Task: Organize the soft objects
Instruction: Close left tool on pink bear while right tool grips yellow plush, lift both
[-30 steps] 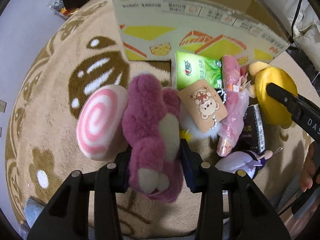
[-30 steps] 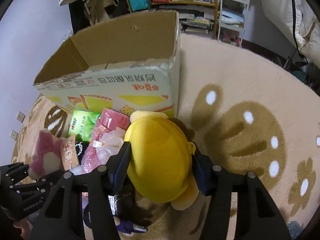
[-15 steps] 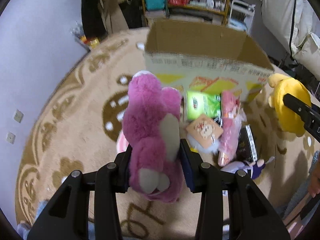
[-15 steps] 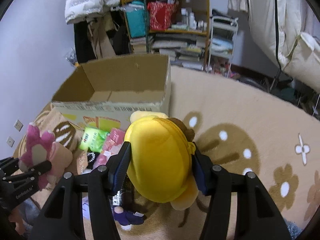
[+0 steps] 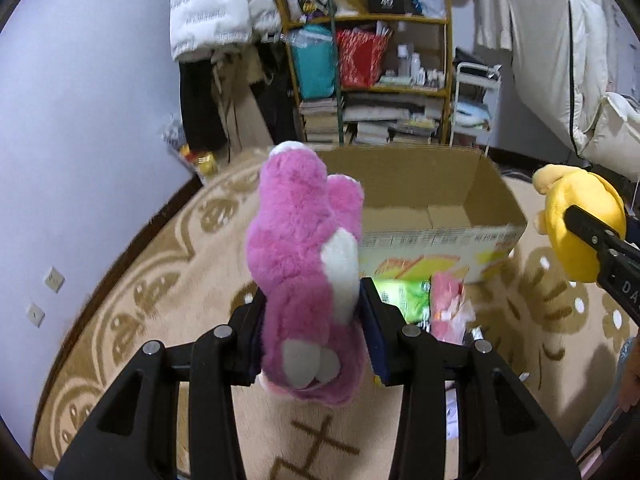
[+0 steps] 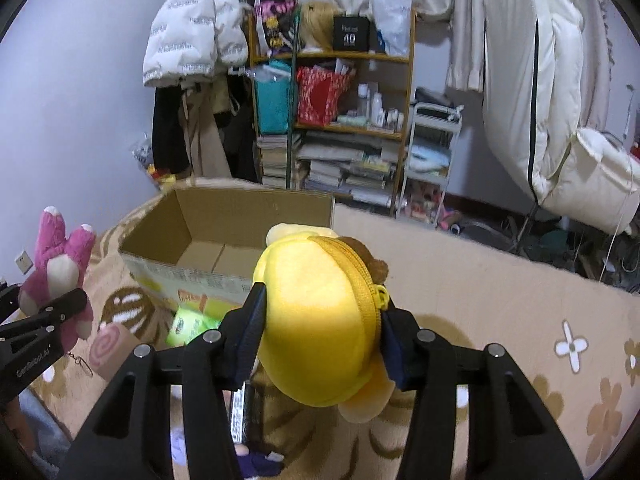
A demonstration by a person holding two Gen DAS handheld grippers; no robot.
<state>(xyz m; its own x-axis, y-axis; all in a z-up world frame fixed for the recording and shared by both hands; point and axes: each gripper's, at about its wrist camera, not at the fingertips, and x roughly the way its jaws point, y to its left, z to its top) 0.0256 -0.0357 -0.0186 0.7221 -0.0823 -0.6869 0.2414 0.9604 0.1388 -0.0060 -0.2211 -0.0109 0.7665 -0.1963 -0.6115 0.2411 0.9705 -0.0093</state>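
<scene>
Pink plush (image 5: 308,276) sits clenched between the pads of the left gripper (image 5: 312,332), held above the rug (image 5: 132,304) in front of the cardboard box (image 5: 436,216) and toward its left end. Yellow plush (image 6: 316,320), with a zipper along its edge, is squeezed in the right gripper (image 6: 320,336), in front of the box's right end; the right gripper's side shows the letters "DA" in the left wrist view. Inside the box only its bare bottom flaps can be seen. Its front rim carries a printed strip of small characters, too blurred to read. On the rug against the box's front wall lie a green packet (image 5: 404,296) and a pink wrapped item (image 5: 448,304). A pink swirl cushion (image 6: 110,350) lies in front of the box's left corner. Behind the box, a shelf (image 6: 336,128) holds a black box marked "40" (image 6: 350,34).
</scene>
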